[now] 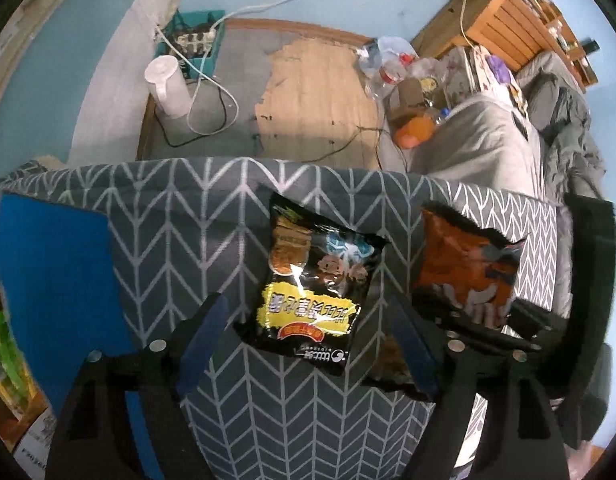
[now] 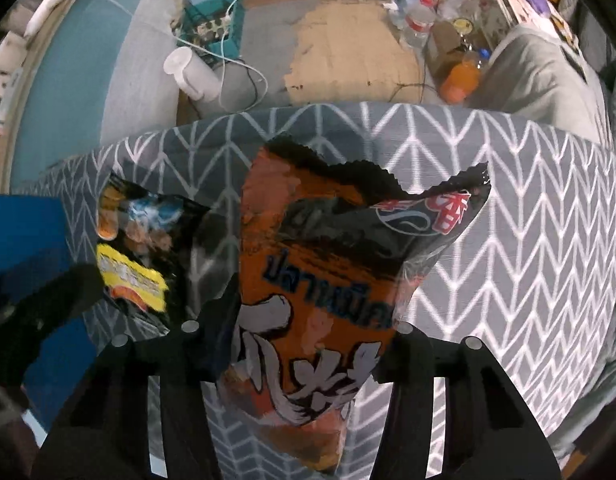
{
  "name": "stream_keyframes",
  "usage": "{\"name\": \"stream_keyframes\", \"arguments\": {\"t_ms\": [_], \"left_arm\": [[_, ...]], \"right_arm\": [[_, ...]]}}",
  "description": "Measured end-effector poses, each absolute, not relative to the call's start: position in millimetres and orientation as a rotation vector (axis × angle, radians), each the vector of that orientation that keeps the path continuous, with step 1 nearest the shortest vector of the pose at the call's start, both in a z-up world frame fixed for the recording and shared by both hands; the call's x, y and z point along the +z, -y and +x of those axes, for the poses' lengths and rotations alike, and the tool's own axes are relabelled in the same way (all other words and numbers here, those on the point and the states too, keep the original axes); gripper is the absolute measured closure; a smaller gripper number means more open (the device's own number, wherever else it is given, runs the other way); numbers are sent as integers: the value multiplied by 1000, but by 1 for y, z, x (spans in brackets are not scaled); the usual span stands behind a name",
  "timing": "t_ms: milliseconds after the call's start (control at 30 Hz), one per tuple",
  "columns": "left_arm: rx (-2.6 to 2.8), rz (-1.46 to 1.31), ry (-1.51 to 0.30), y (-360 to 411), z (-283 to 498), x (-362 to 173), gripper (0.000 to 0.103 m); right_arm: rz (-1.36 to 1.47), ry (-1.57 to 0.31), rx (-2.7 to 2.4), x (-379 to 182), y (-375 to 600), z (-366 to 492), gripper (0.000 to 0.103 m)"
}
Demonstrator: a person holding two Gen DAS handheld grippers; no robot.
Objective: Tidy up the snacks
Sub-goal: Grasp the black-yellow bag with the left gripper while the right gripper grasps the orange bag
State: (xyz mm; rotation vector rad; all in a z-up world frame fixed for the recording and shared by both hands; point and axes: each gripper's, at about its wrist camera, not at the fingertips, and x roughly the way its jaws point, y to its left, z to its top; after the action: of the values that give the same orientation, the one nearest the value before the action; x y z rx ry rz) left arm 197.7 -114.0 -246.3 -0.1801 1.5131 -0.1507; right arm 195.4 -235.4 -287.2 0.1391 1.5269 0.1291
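Over the grey chevron bin (image 1: 155, 216), a blue box (image 1: 55, 256) stands at the left; the left gripper (image 1: 308, 336) hangs wide, jaws released, around but not pressing the black packet (image 1: 312, 284) lying on the fabric; just right of it the right gripper (image 2: 312, 320) clenches the orange packet (image 2: 328, 264), held upright above the bin

There are two snack bags on the grey zigzag cloth (image 1: 167, 240). One is a black bag with a yellow label (image 1: 312, 284) and one is an orange bag (image 2: 328, 280), just beside each other. There is one blue box (image 1: 55, 272) at the cloth's left edge. Past the cloth stands one white jug (image 1: 167, 84) and one orange drink bottle (image 2: 462, 78).
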Motion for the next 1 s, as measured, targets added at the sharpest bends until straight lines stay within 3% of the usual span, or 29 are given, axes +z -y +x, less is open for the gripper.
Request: {"name": "stream_keyframes", "arguments": {"t_ms": [333,500,800,1000], "left_arm": [[-195,-151,-1559,124,202,-268,20],[-186,-104,-1597,132,204,-283,16],[-191,-86,-1608,132,200,-293,16],[-196,-44,-1575,128,198,-288,35]], "right_arm": [[116,-1507,139,-284,274,183,53],[144,-1512,111,-285,282,182,40],[161,-1531,88,-295,279,181,38],[125,-1506,103,-291,273,172,47]]}}
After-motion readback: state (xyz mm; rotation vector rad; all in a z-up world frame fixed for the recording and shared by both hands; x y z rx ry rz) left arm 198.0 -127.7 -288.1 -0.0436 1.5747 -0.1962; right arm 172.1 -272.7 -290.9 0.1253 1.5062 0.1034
